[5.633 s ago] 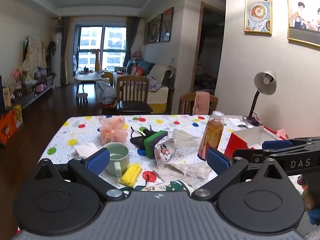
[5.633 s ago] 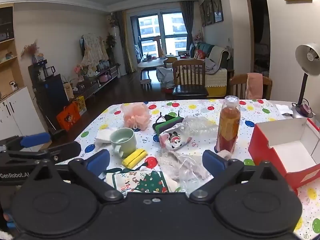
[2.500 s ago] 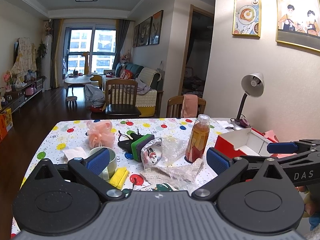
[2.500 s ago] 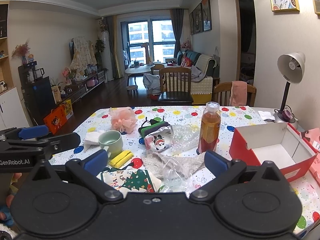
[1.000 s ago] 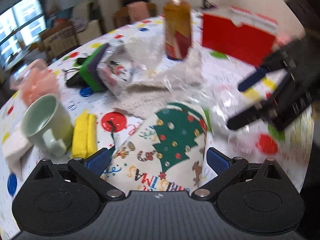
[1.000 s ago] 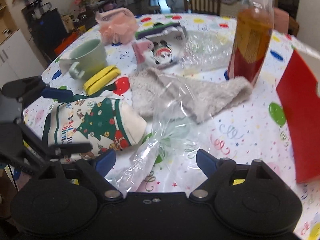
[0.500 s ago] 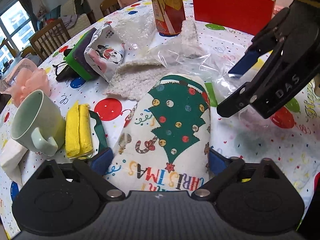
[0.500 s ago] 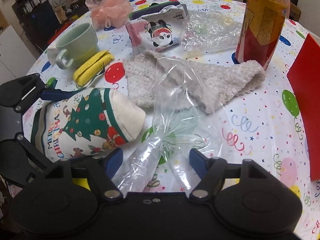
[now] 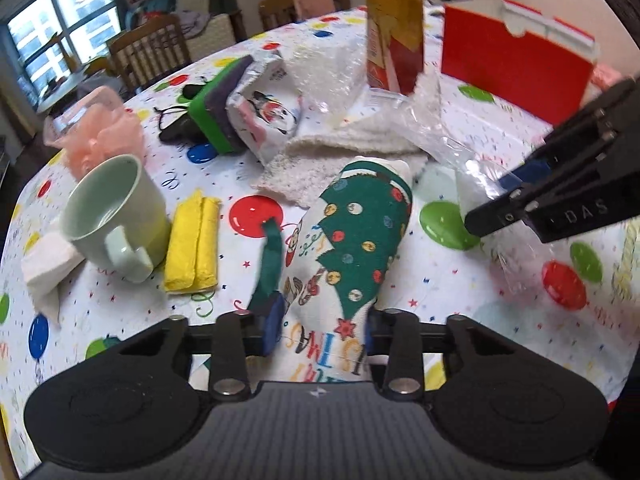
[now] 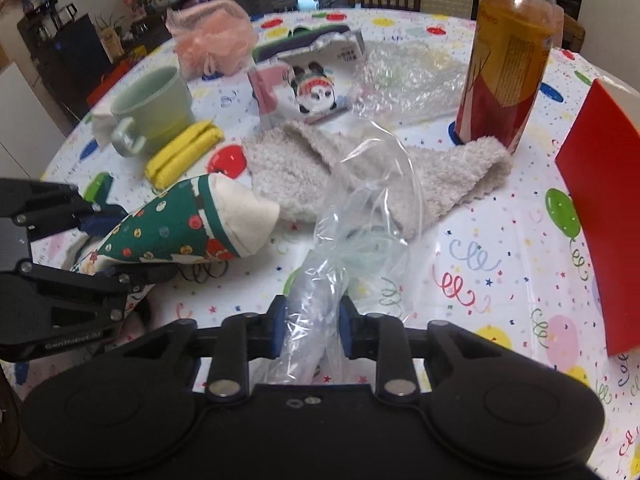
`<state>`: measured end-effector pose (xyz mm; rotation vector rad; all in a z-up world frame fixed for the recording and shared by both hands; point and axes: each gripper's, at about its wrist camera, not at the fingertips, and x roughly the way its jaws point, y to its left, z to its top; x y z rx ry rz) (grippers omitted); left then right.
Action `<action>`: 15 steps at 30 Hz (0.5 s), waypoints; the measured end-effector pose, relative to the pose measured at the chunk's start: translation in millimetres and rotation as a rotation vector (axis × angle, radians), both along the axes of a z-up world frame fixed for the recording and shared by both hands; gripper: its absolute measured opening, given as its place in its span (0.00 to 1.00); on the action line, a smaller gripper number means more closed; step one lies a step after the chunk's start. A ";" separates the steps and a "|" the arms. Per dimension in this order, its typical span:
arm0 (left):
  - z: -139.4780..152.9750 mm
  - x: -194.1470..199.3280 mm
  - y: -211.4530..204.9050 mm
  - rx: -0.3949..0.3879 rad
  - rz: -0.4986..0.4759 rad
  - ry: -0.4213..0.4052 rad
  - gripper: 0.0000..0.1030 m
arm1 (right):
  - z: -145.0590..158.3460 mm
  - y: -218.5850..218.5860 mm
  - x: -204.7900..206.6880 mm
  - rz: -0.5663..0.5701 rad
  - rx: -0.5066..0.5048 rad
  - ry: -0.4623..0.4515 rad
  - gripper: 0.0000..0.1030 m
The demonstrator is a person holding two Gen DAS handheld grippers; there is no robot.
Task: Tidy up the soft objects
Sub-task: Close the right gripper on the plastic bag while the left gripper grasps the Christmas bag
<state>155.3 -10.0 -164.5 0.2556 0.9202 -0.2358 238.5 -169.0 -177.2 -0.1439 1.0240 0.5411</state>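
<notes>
Cluttered party-print desk (image 9: 460, 128): both grippers have just been closing, each now pinching its soft thing.
My left gripper (image 9: 320, 330) clamps the Christmas stocking (image 9: 352, 240) lying near me; my right gripper (image 10: 312, 330) squeezes the clear plastic bag (image 10: 360, 216) alongside; I'd lift slowly, together.

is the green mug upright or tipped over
Upright. The green mug stands on its base on the tablecloth, its open mouth facing up and its handle at the side, beside the folded yellow cloth.
</notes>
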 end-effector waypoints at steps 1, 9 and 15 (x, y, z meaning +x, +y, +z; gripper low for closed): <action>2.7 -1.4 1.0 -0.014 0.013 0.001 0.32 | 2.9 -1.0 -1.8 -0.003 0.008 -0.007 0.23; 34.0 -21.1 3.2 -0.136 0.092 0.008 0.31 | 35.2 -14.4 -30.4 0.004 0.064 -0.061 0.23; 70.6 -27.7 -5.3 -0.219 0.097 -0.018 0.31 | 69.1 -32.4 -52.5 -0.003 0.071 -0.094 0.23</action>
